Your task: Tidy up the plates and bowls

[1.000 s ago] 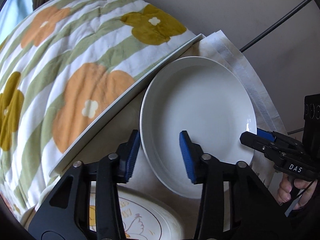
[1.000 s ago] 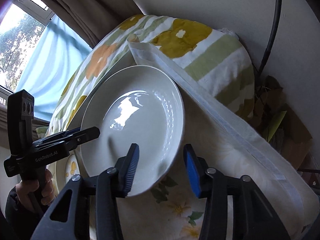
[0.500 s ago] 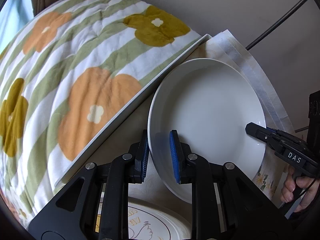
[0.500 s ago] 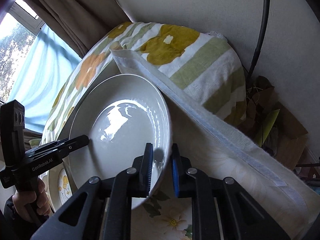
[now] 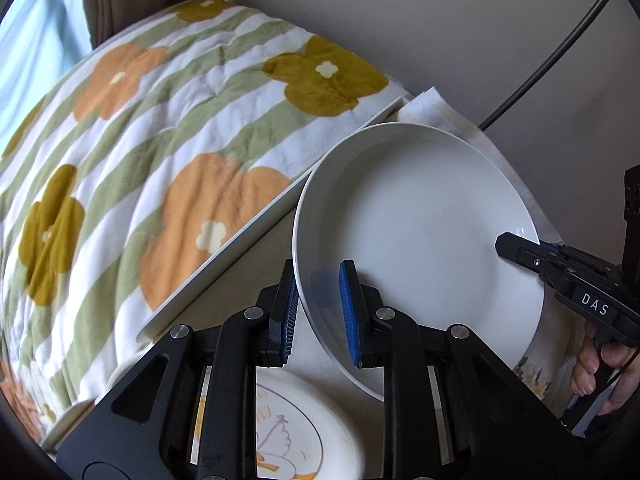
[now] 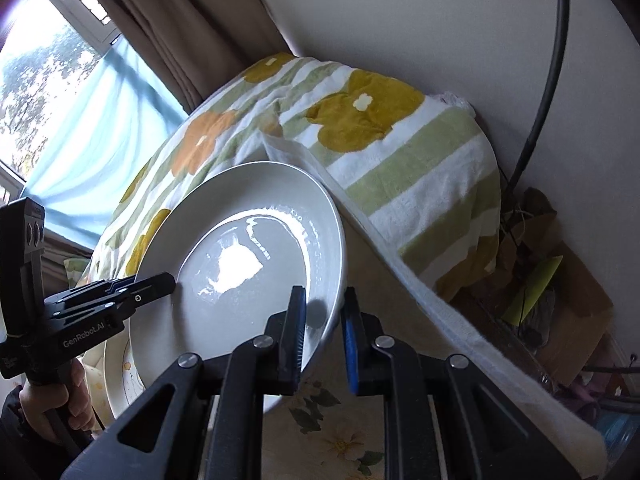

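A plain white plate [image 5: 420,232] [image 6: 248,264] hangs tilted above the table, held from both sides. My left gripper [image 5: 318,304] is shut on its near left rim, one blue pad under the rim and one inside the dish. My right gripper [image 6: 323,322] is shut on the opposite rim; in the left wrist view its black tips [image 5: 516,250] pinch the plate's right edge. In the right wrist view the left gripper [image 6: 160,282] bites the plate's left edge. Below lies a second plate with a bird drawing [image 5: 288,440] [image 6: 118,376], partly hidden by my fingers.
A quilt with orange and mustard flowers [image 5: 160,152] [image 6: 360,132] is piled behind the plate, against a white tray edge [image 5: 256,220]. A white towel [image 6: 420,280] and a floral cloth [image 6: 340,440] cover the table. A black cable [image 5: 552,52] runs along the wall. Curtains [image 6: 168,28] hang by the window.
Both grippers went from open around the rim to shut on the white plate. The plate has since lifted and tilted, showing more of the bird plate underneath.
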The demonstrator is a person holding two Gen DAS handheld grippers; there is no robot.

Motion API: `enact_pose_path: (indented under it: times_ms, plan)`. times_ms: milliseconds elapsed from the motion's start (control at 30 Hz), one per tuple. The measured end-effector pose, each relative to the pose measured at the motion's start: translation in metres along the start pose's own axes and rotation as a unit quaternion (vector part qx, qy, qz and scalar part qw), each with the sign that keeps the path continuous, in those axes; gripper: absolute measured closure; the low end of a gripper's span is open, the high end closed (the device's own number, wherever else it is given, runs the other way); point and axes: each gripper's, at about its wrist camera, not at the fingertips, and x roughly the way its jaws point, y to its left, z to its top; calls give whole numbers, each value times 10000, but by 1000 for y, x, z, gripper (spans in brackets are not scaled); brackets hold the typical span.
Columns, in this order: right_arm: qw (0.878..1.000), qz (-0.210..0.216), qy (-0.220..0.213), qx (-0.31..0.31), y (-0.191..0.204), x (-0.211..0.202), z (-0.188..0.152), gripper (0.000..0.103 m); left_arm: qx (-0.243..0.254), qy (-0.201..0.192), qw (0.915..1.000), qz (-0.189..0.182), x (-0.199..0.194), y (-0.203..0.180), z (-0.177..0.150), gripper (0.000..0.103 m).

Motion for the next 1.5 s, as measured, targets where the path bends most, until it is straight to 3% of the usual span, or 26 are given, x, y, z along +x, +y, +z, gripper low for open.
enact_pose_path:
  times_ms: [200, 400, 600, 867, 1000, 1133, 1233, 1500]
  plan:
    - [9978, 350, -75, -556, 7, -32, 12, 87, -400, -424, 9978, 316, -51, -18, -16, 85]
    - [9859, 876, 95, -1419, 22, -74, 18, 87, -1124, -924, 9868, 707, -115, -42, -54, 85]
    - [9635, 1396, 210, -2275, 45, -107, 3, 87, -1895, -1411, 9651, 1133, -172, -64, -117, 85]
    - [9221, 2089, 733, -3174, 85, -113, -49, 87, -2985, -1625, 9245, 1729, -222, -76, -226, 85]
    - [9033, 2282, 1074, -3470, 106, -104, -84, 87, -3436, -1522, 9072, 1891, -232, -74, -276, 85]
    - [8909, 2341, 1350, -3650, 123, -93, -118, 87, -3777, -1407, 8954, 1894, -231, -64, -324, 85]
    - [8841, 2306, 1515, -3772, 132, -81, -143, 87, -3935, -1282, 8921, 1811, -222, -52, -354, 85]
    - [8827, 1961, 1680, -3926, 148, -50, -184, 87, -4182, -929, 8921, 1439, -181, -17, -402, 85]
